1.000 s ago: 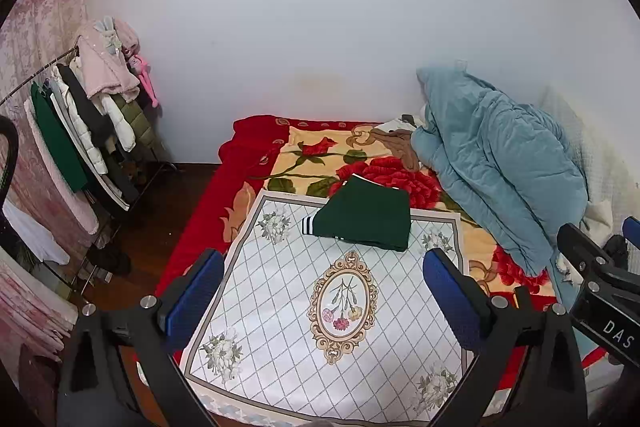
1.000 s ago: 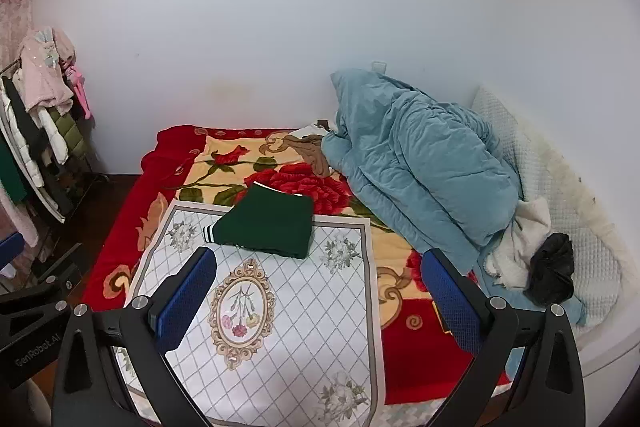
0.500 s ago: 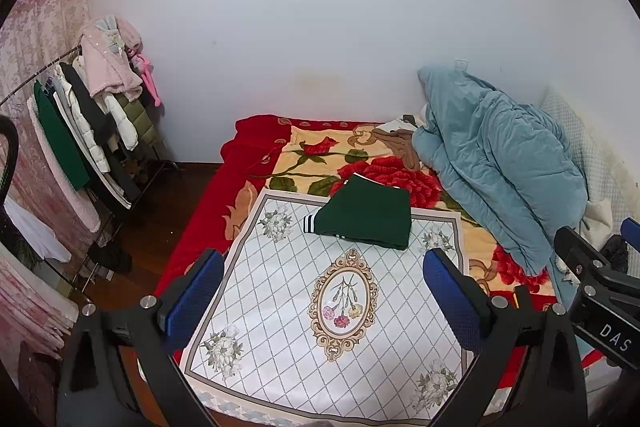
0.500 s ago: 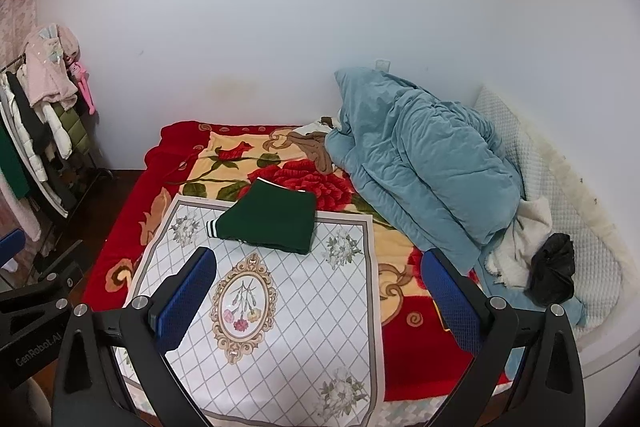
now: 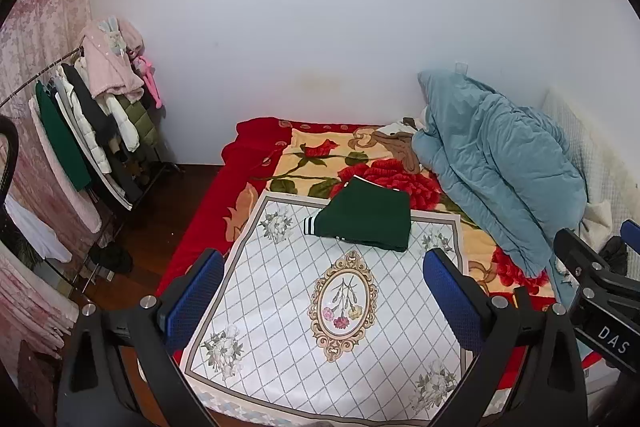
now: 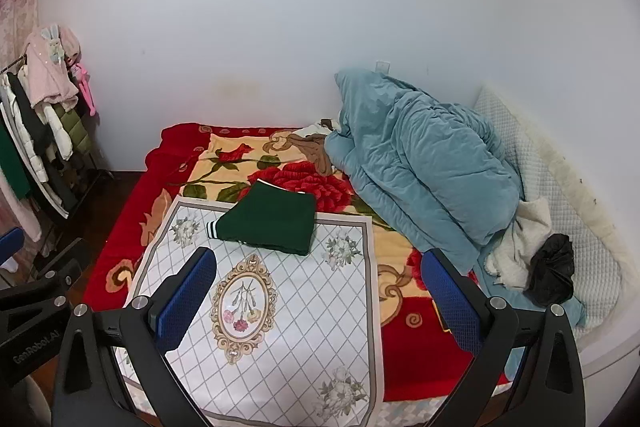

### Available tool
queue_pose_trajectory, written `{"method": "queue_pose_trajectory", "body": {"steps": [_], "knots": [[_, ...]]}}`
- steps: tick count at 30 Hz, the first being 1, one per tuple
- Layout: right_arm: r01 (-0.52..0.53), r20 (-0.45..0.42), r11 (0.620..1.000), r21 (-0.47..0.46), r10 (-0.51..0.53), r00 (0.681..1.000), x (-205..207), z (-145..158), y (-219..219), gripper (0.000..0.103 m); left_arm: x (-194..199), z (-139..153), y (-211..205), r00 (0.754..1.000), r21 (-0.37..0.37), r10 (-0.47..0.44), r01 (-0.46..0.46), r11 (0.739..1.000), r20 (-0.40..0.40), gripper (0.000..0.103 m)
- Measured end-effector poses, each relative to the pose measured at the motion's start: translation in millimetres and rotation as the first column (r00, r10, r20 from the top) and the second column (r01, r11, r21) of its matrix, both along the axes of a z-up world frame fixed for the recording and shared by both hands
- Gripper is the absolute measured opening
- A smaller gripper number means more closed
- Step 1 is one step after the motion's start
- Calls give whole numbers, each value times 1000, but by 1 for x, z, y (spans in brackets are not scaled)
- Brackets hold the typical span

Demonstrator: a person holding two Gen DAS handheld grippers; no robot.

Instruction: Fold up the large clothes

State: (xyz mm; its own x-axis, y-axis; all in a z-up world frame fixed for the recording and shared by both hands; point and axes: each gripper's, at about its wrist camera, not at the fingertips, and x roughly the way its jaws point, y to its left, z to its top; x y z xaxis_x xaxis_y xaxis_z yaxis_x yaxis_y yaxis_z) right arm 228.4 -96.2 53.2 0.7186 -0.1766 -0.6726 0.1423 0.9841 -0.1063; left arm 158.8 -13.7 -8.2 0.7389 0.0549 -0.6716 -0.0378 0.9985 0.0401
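A: Bed (image 5: 256, 163), item one: green garment (image 5: 366, 221), folded flat at 12 o'clock on the white mat (image 5: 280, 307).

B: Grippers?

A: Left gripper (image 5: 324, 303), right gripper (image 6: 318, 301): both spread, empty. Pile (image 6: 536, 259) at 3 o'clock possibly unfolded.

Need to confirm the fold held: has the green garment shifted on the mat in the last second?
No. The folded green garment lies across the same far edge of the patterned mat.
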Motion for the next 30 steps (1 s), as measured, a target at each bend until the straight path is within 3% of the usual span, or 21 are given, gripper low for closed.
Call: {"method": "queue_pose_trajectory", "body": {"steps": [30], "knots": [[5, 15, 1000, 2, -5, 1000, -20, 11, -10, 103, -4, 10, -2, 1000, -3, 7, -7, 1000, 17, 102]]}}
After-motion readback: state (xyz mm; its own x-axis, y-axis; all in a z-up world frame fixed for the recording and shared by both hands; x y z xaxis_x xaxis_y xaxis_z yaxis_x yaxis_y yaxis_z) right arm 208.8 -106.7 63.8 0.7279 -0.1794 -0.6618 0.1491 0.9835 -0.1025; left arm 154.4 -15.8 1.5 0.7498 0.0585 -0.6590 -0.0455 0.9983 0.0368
